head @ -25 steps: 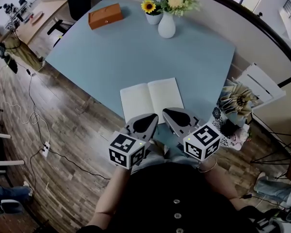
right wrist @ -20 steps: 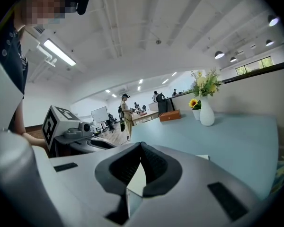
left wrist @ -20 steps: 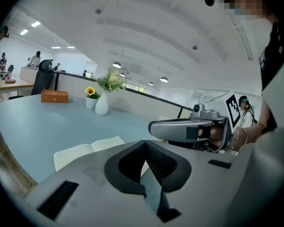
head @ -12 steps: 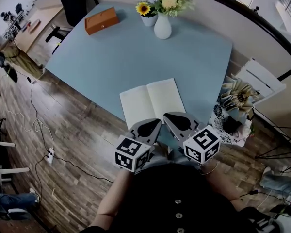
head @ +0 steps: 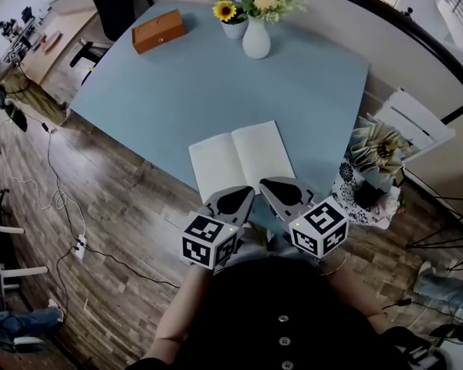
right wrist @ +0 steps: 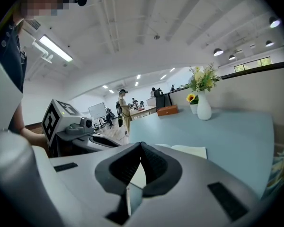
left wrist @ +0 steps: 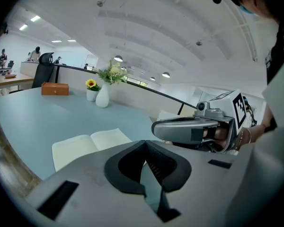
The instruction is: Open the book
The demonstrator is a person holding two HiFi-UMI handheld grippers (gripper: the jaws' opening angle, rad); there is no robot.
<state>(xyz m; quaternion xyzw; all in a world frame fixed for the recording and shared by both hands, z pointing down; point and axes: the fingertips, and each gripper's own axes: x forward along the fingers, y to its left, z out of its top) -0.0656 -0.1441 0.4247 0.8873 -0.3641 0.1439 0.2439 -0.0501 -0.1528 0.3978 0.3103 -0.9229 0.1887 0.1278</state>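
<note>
The book [head: 241,159] lies flat with its pages spread at the six o'clock edge of the bench [head: 216,75], so left claw [head: 239,195] and right claw [head: 274,187], just past it at six, hang pinched together and empty, likely finished

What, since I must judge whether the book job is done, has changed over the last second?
Nothing visibly changed. The book still lies open on the table; the left tongs and right tongs stay shut and empty, side by side just short of it.
</note>
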